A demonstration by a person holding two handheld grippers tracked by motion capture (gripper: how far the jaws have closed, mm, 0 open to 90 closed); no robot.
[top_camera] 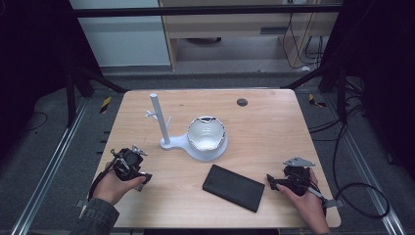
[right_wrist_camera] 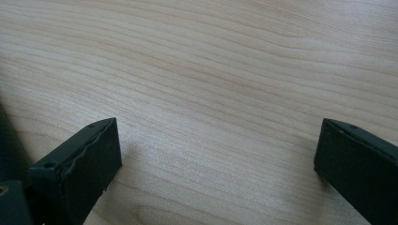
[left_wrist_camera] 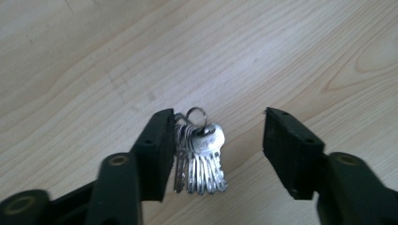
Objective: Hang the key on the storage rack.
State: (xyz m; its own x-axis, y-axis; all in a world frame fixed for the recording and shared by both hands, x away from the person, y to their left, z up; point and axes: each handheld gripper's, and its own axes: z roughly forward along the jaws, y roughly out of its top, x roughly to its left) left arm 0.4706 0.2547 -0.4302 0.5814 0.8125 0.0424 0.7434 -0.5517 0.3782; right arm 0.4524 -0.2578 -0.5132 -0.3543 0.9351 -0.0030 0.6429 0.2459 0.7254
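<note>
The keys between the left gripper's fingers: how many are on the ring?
About 6 blades can be told apart in the keys, fanned side by side under one ring, resting against one of the left gripper fingers. They overlap, so more may be hidden.

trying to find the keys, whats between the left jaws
A bunch of keys on a ring lies on the table between the open jaws of the left gripper, against one jaw. That jaw hides the bunch's near edge.
</note>
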